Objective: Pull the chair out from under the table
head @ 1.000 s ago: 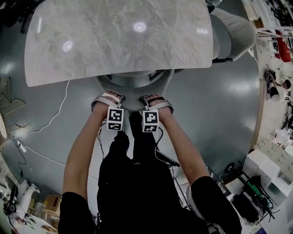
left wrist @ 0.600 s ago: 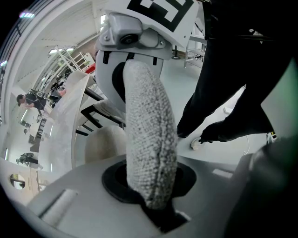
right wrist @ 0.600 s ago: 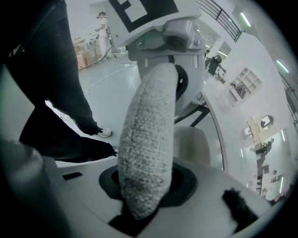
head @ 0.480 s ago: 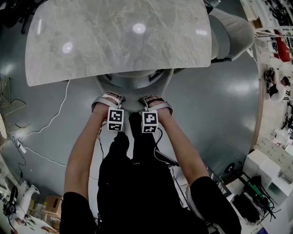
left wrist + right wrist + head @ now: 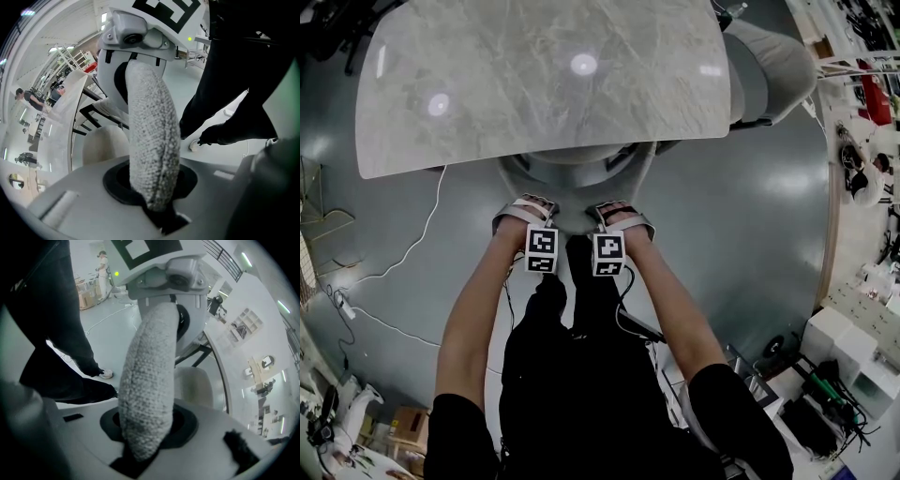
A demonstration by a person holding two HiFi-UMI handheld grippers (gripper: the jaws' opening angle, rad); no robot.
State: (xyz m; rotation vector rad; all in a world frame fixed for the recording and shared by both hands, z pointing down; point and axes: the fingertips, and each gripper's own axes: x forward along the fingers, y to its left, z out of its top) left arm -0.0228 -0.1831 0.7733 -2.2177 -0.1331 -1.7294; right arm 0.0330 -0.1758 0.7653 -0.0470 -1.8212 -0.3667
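Chair (image 5: 572, 176) under table (image 5: 487, 161) edge; open floor (image 5: 741, 225) around.

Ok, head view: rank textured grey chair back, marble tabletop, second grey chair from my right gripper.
1. Textured grey chair back: held in the right gripper, jaws just closed further.
2. Marble tabletop: just ahead.
3. Second grey chair: far right.

A white cable (image 5: 420, 239) trails across the left side of the grey floor (image 5: 750, 216) to a power strip (image 5: 342, 302), with white cabinets (image 5: 853, 342) at its lower right edge.
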